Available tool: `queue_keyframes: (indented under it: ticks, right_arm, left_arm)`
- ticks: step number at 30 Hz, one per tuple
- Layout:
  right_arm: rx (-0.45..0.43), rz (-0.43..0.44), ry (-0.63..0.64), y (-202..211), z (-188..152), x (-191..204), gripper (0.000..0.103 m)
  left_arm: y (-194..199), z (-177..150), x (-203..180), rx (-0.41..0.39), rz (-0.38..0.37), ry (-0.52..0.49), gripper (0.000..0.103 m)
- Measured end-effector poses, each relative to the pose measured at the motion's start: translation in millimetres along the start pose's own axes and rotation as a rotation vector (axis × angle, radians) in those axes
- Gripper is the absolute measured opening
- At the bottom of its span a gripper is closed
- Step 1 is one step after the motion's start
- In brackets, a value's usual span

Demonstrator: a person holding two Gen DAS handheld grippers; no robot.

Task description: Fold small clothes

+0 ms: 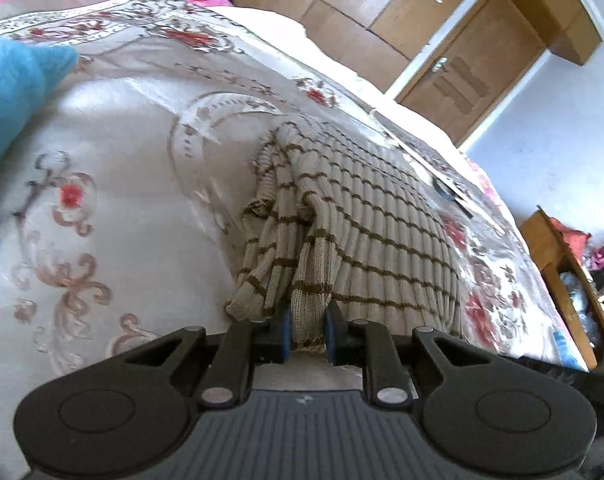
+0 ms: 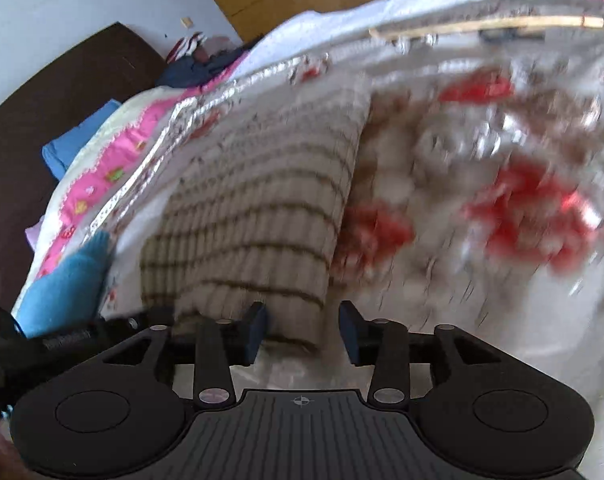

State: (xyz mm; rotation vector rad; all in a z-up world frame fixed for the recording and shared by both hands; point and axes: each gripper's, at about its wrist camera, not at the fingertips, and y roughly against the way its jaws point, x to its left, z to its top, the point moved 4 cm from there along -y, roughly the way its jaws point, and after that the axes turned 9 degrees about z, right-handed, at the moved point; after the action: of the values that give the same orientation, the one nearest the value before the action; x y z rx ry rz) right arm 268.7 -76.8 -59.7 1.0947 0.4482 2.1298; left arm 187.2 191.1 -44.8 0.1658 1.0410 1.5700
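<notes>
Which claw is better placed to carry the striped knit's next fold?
Probably the left claw: it is already shut on the striped knit. The right claw is open, its blue pads clear of the cloth edge between them.

The left gripper (image 1: 307, 330) pinches the near edge of a striped knit garment (image 1: 365, 216). The garment lies bunched on a floral bedspread (image 1: 134, 168), a blue cloth (image 1: 14, 84) well apart.

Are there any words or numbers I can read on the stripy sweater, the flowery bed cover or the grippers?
No readable text anywhere.
striped sweater: only brown stripes.
bed cover: flower patterns, no words.
left gripper: small mark on its base, not lettering.
right gripper: crosshair symbol on its base, no letters.
</notes>
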Motion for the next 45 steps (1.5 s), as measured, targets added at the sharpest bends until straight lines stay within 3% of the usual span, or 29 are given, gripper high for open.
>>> queue_keyframes:
  ticks: [1,3,5,8,14,18,22,27,30,36,39,45]
  right_arm:
    - [0.001,-0.016,0.014,-2,-3,1,0.039]
    - [0.015,-0.008,0.008,-3,-3,9,0.02]
    - [0.022,0.02,-0.006,1,-5,14,0.019]
    - [0.027,0.003,0.026,5,-6,21,0.025]
    - [-0.041,0.033,0.087,40,8,33,0.026]
    - [-0.104,-0.006,0.078,38,30,31,0.036]
    - [-0.104,-0.021,0.03,14,40,22,0.045]
    - [-0.017,0.024,-0.036,-19,27,11,0.059]
    - [-0.006,0.019,-0.011,-38,21,10,0.059]
    - [-0.029,0.057,-0.037,-25,22,9,0.06]
    - [-0.013,0.089,-0.086,-33,18,7,0.06]
    - [0.008,0.08,-0.055,-33,17,16,0.057]
  left_arm:
    - [1,2,2,0.006,0.011,0.008,0.032]
    - [3,6,5,0.019,0.02,0.02,0.032]
    - [6,8,6,0.011,0.046,0.004,0.032]
    - [15,12,6,0.001,0.063,-0.011,0.032]
    - [49,27,17,-0.075,0.152,-0.047,0.038]
    - [60,53,-14,-0.158,0.089,-0.117,0.04]
    - [30,73,-56,-0.147,0.004,-0.196,0.043]
    - [-37,69,-46,-0.024,0.084,-0.257,0.042]
    - [-46,56,-35,-0.035,0.079,-0.327,0.043]
    - [-23,60,-21,-0.054,0.097,-0.279,0.045]
    - [-40,49,-6,0.063,0.088,-0.203,0.055]
    - [-14,47,-11,-0.004,0.045,-0.162,0.054]
